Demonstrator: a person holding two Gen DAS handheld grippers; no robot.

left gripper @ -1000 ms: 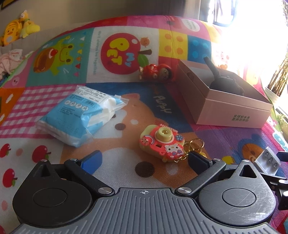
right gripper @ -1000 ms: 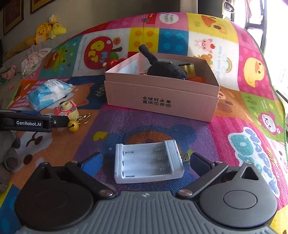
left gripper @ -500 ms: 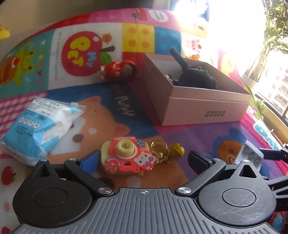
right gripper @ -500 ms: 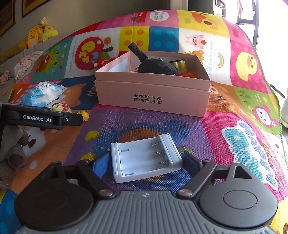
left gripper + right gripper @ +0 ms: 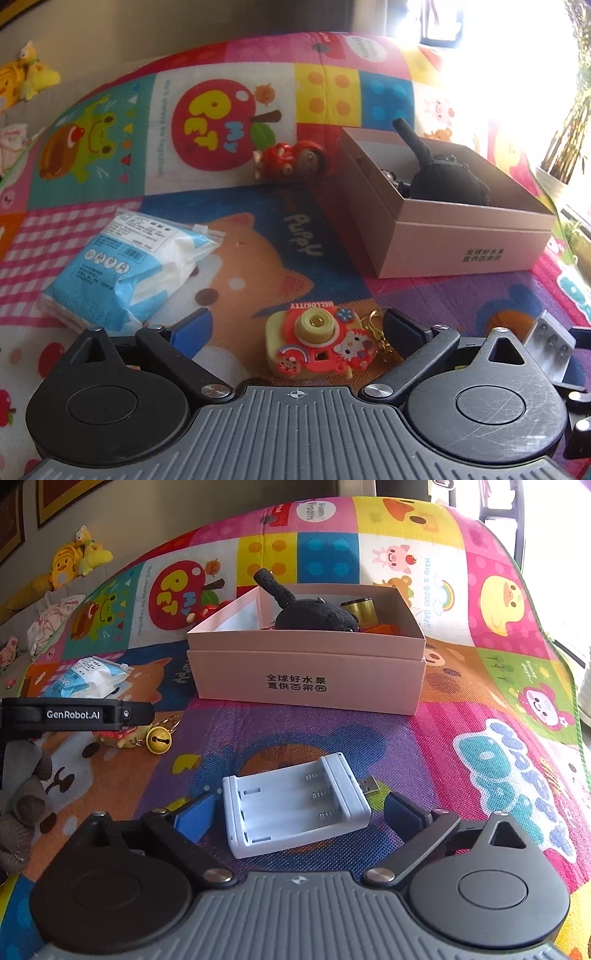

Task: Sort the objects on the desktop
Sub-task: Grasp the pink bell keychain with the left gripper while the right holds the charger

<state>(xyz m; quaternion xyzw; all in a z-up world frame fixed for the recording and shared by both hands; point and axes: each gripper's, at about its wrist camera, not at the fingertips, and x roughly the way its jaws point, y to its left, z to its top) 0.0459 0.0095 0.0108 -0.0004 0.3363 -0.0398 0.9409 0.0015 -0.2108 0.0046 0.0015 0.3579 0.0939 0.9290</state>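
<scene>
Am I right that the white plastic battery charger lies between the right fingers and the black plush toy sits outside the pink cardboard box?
Partly. The black plush toy sits inside the pink cardboard box, as the right wrist view shows. The white plastic battery charger does lie between the right fingers.

Left claw [image 5: 297, 325]: points forward and down at mat, jaws wide, closing; toy camera [image 5: 318, 343] between fingers, nearer right one, pads not pressing it. Blue pad on left finger [image 5: 192, 328], dark pad on right.

Right claw [image 5: 295, 810]: same downward tilt, jaws wide, opening; battery case [image 5: 295, 808] between fingers, gaps both sides, no grip.

Left claw's finger seen side-on at left edge of right wrist view [image 5: 77, 713], level with mat.
</scene>
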